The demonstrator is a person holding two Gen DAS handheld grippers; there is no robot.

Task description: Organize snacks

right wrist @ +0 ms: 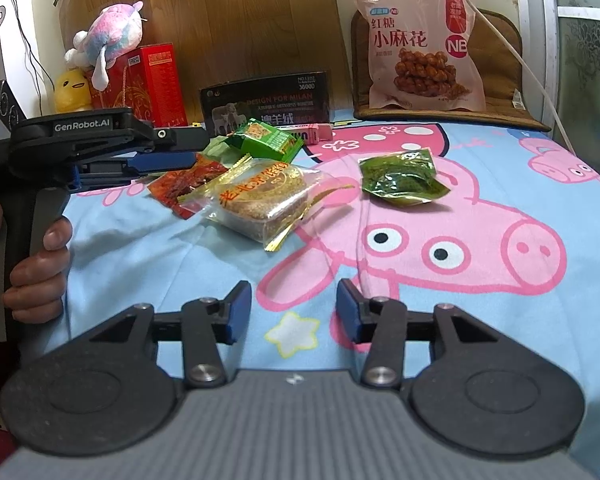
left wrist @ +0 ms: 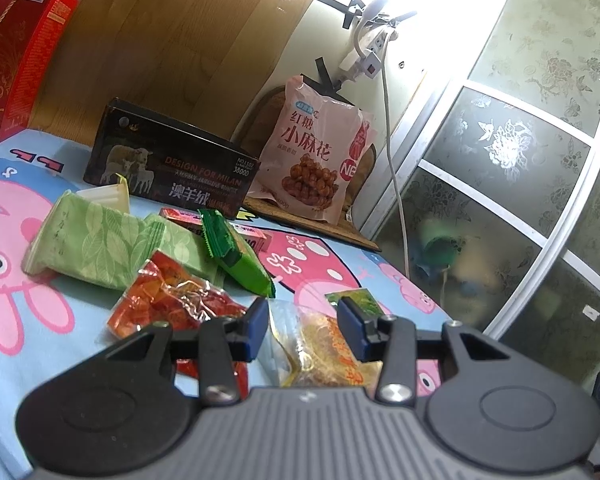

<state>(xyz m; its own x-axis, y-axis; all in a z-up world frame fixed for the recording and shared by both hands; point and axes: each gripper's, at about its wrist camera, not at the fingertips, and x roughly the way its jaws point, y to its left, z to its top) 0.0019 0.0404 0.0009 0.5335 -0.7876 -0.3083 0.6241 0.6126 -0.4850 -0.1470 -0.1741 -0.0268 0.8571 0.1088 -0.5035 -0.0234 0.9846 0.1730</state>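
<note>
Snack packets lie in a loose heap on the cartoon pig sheet (right wrist: 480, 320). My left gripper (left wrist: 304, 328) is open and hovers low over a clear-wrapped round pastry (left wrist: 324, 344), with a red clear packet (left wrist: 172, 304) to its left. Beyond lie pale green leaf-print packets (left wrist: 92, 248), a bright green packet (left wrist: 240, 256) and a small pink box (left wrist: 256, 240). A dark green packet (right wrist: 404, 180) lies apart, to the right of the pastry (right wrist: 260, 200). My right gripper (right wrist: 294, 312) is open over bare sheet, nearer than the heap, with nothing between its fingers.
A black box (right wrist: 266, 102), a red box (right wrist: 148, 80) with plush toys (right wrist: 108, 36) and a big pink snack bag (right wrist: 420, 48) on a brown cushion (right wrist: 512, 40) stand along the back. A white cable (left wrist: 392, 120) hangs at the right beside frosted glass doors (left wrist: 520, 160). A hand (right wrist: 40, 264) holds the left gripper's handle.
</note>
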